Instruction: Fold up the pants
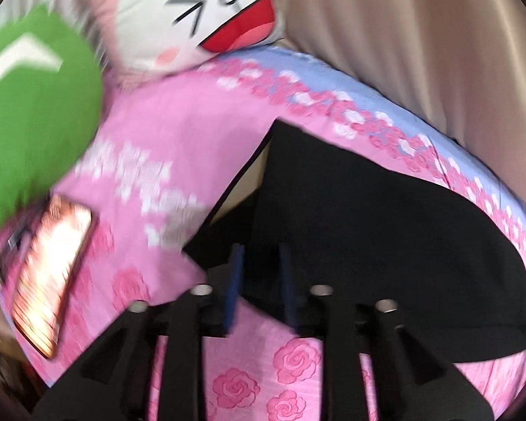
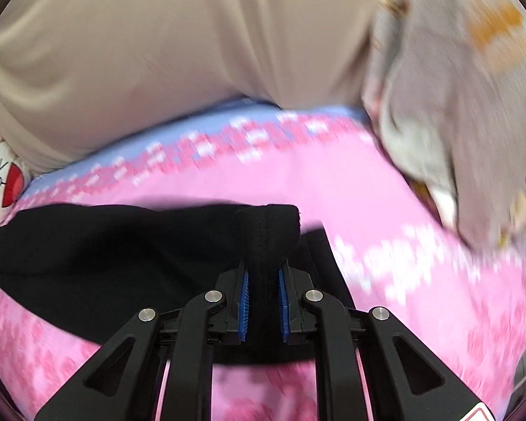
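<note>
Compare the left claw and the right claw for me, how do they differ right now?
The right claw is clamped on a bunched fold of the black pants; the left claw stands with a gap between its pads, and whether it grips the pants is not clear. The right claw's view is sharp at the pads; the left claw's is blurred. Both have blue pads and hang over the pink floral bedsheet.

A bed (image 1: pixel 179 133) spread with a pink rose-print sheet, blue along its far edge, carries everything. Black pants (image 1: pixel 368 210) lie on it just ahead of the left gripper (image 1: pixel 261 280). Farther ahead to that gripper's left rest a white cartoon-face pillow (image 1: pixel 200 17), a green cushion (image 1: pixel 35 115) and a phone (image 1: pixel 49 280). A grey cloth (image 2: pixel 456 105) lies ahead to the right of the right gripper (image 2: pixel 264 287).
</note>
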